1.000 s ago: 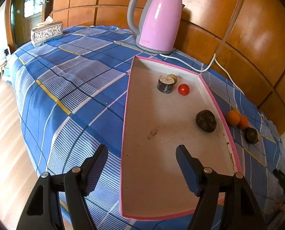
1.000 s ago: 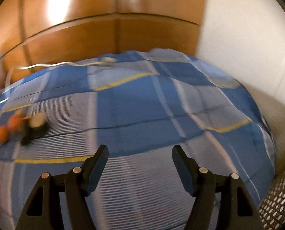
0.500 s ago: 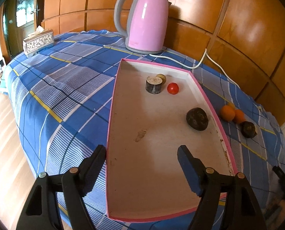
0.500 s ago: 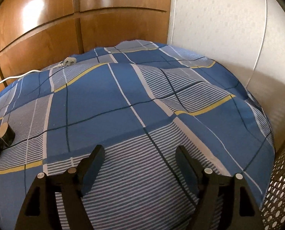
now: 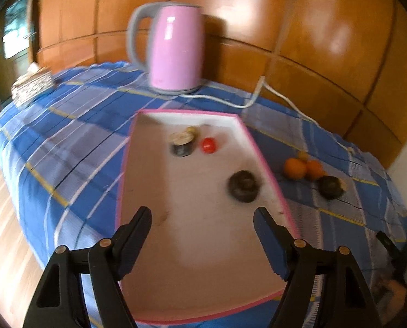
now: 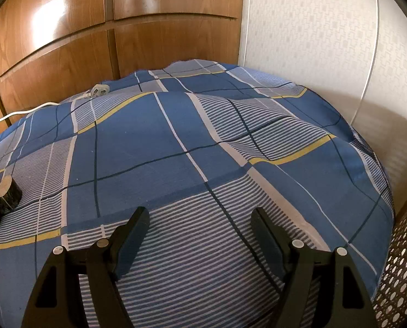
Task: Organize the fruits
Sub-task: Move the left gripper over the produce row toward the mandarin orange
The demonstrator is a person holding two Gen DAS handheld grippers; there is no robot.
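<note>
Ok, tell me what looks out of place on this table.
Two oranges and a dark fruit lie on the tablecloth, outside the pink-rimmed tray that holds the other pieces. The kettle's plug lies loose.

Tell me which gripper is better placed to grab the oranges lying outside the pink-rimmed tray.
Probably the right. In the left wrist view the two round oranges lie on the blue checked tablecloth beyond the pink-rimmed tray's right edge. The left gripper hangs open over the tray; the right gripper, also open, hovers over that side's cloth.
</note>
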